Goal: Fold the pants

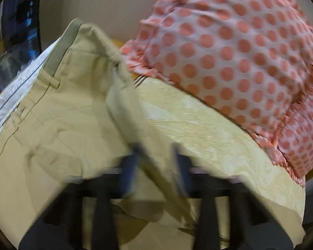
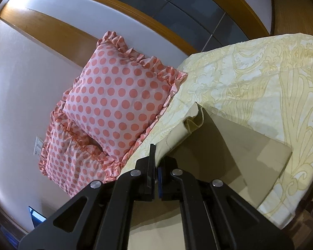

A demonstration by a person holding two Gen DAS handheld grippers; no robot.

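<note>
Khaki pants (image 1: 58, 114) lie on a bed with a pale yellow patterned cover (image 1: 208, 129). The waistband with belt loops is at the upper left in the left wrist view. A fold of the pants runs down between the fingers of my left gripper (image 1: 156, 160), which looks shut on it; the view is blurred. In the right wrist view my right gripper (image 2: 156, 166) is shut on an edge of the pants (image 2: 229, 145) and holds it lifted above the bed cover (image 2: 271, 87).
Two pink pillows with orange dots (image 2: 119, 95) lean against the wall at the head of the bed; one fills the upper right of the left wrist view (image 1: 229, 48). A wooden headboard (image 2: 58, 33) runs behind them. A white patterned cloth (image 1: 16, 89) lies under the waistband.
</note>
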